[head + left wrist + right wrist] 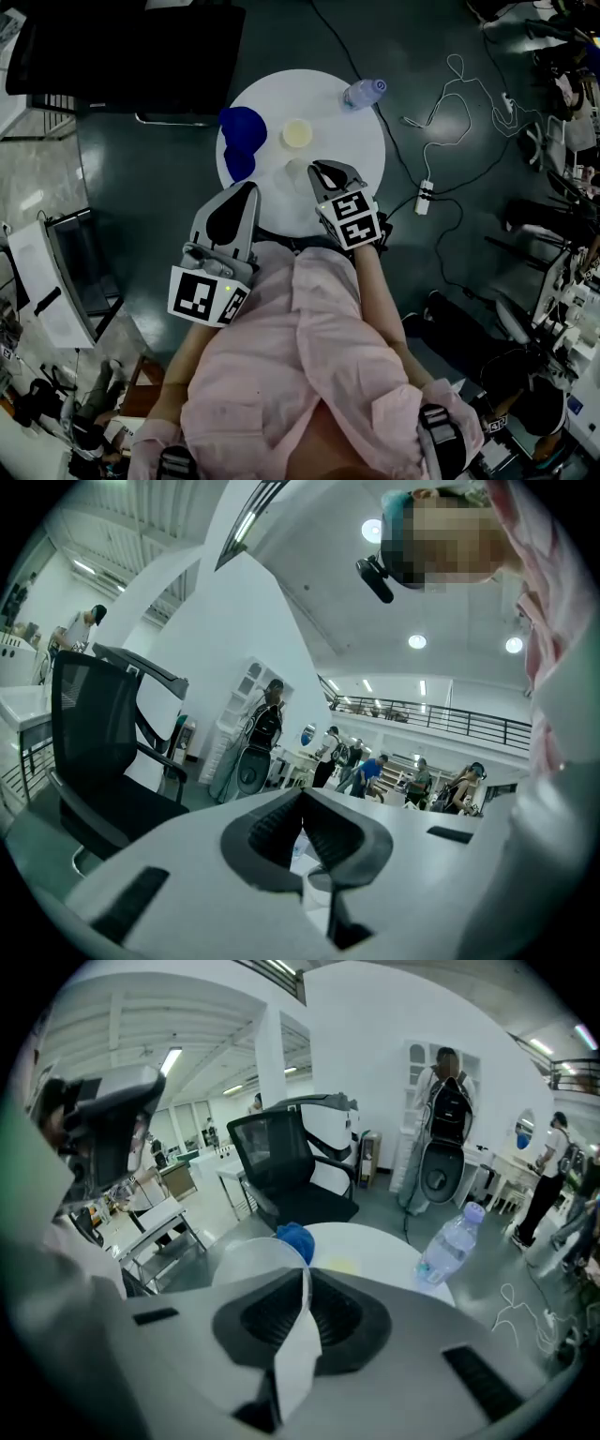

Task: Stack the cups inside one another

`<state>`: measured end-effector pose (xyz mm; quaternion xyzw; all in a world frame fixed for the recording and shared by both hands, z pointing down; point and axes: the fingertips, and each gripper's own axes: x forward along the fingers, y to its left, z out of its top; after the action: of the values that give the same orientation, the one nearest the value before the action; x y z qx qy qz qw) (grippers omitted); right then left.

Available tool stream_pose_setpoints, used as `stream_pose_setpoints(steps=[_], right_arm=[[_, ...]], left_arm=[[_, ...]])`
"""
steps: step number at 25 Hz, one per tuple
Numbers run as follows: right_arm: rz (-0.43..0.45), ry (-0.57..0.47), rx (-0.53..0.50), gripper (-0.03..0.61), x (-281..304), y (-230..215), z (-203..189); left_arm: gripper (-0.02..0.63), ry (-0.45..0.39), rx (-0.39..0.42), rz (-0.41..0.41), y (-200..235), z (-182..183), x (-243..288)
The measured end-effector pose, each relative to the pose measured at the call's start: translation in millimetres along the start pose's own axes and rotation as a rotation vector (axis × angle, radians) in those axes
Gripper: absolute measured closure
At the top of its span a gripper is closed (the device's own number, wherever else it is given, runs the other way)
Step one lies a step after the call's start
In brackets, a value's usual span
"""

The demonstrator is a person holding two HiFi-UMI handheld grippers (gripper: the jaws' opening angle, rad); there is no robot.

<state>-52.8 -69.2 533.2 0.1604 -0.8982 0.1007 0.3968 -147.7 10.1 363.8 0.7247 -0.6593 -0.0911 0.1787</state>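
On the round white table (352,141) lie two blue cups (241,133), one against the other, and a pale yellow cup (297,133) stands beside them. My right gripper (317,170) is over the table's near side, shut on the wall of a clear cup (296,175). In the right gripper view the clear cup's (246,1258) rim is pinched between the right gripper's (305,1277) pads, with a blue cup (296,1239) behind it. My left gripper (249,190) hangs at the table's near left edge. In its own view the left gripper (302,797) has its tips together and nothing between them.
A clear water bottle (364,93) lies at the table's far right edge; the same bottle (450,1246) shows in the right gripper view. A black office chair (122,47) stands behind the table. Cables and a power strip (425,197) lie on the floor to the right. Several people stand far off.
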Motion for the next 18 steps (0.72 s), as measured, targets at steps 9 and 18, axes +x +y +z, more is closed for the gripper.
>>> stream_pose_setpoints(steps=[9, 18], right_arm=[[0.055, 0.148, -0.074, 0.538, 34.6, 13.6, -34.1], [0.085, 0.208, -0.125, 0.538, 57.6, 19.0, -47.7]], left_arm=[[0.595, 0.014, 0.018, -0.001, 0.8, 1.2, 3.7], [0.595, 0.018, 0.006, 0.002, 6.0, -2.2, 7.7]])
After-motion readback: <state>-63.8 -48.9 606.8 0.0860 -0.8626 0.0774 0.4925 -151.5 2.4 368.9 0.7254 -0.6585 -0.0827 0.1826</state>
